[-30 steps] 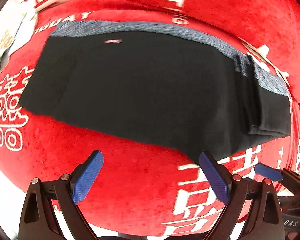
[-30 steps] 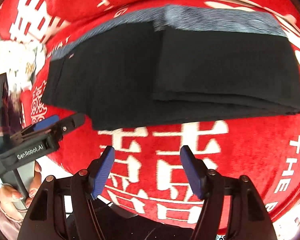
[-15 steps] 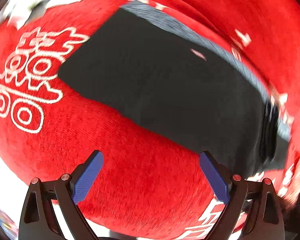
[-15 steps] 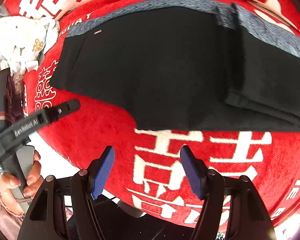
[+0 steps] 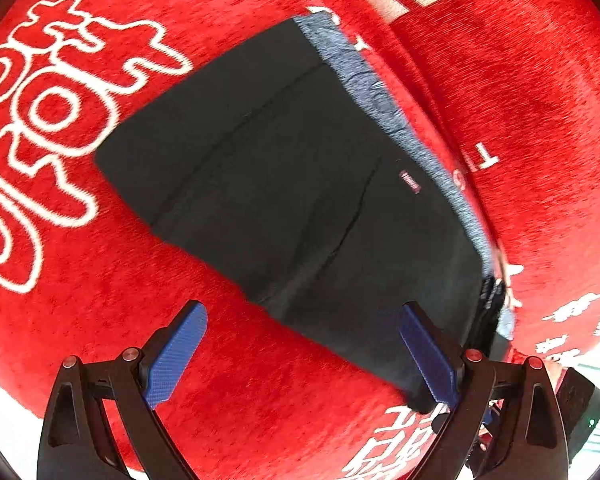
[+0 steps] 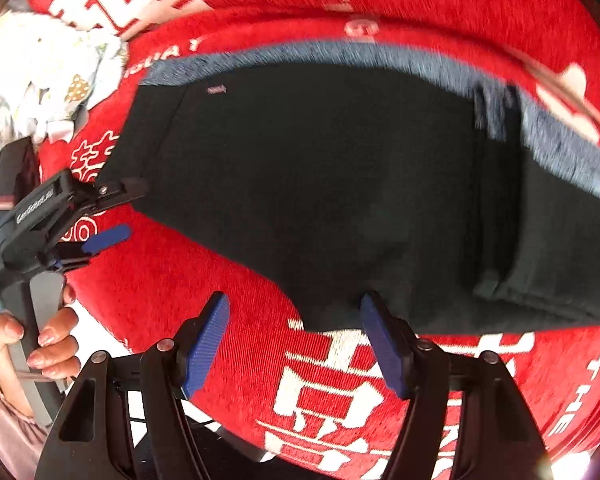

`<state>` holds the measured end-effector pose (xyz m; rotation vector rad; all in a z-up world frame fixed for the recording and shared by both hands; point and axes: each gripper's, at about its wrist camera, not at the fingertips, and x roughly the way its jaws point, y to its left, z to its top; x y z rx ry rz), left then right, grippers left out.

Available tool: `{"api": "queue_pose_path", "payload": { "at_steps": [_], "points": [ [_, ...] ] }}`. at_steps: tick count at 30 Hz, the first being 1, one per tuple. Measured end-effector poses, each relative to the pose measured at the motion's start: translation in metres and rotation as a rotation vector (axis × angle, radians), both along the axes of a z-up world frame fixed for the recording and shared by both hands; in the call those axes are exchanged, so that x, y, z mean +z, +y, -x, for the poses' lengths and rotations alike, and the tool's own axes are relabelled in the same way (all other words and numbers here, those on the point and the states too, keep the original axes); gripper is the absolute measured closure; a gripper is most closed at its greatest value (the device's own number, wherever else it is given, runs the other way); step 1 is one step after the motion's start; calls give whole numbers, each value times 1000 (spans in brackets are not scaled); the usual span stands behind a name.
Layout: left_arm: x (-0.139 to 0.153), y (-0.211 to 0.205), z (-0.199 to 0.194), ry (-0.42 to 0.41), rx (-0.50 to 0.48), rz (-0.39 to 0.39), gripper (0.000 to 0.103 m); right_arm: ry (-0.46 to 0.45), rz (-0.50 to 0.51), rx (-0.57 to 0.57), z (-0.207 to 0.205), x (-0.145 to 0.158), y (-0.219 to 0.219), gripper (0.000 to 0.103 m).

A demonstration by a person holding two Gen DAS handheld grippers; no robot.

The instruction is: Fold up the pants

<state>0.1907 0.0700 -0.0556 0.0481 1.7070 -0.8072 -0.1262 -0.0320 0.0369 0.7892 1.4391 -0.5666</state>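
Compared to a second ago both cameras have swung in closer to the black pants (image 5: 300, 184), which lie flat and partly folded on the red blanket (image 5: 100, 320). The left gripper (image 5: 300, 356) is spread wide, holding nothing, its right pad now over the near edge of the fabric. The right gripper (image 6: 296, 344) is also released, pads at the pants' lower edge. Only the right view shows the folded-over layers (image 6: 560, 240), the white patterned cloth (image 6: 48, 76) and the person's hand (image 6: 40, 348) gripping the left tool. The left view shows the grey waistband (image 5: 384, 108) running diagonally
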Motion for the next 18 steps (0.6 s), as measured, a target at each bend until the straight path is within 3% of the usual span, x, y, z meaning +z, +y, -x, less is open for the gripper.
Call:
{"api": "queue_pose_path", "payload": {
  "at_steps": [5,8,11,15,18],
  "points": [
    [-13,-17,5,17,32,-4,6,7,22,7,-6,-9,-13,31],
    [-20,-18,0,36,66,8,6,16,-19,-19,-9,-26,-21,31],
    [-25,-22,-2,61,89,55,6,-6,-37,-52,-5,-32,-21,25],
    [-36,-26,-1,165,126,121,6,-7,-29,-16,-8,-33,-14,23],
    [-25,-32,-1,156,133,141,6,-18,-41,-13,-6,-33,-13,22]
  ]
}}
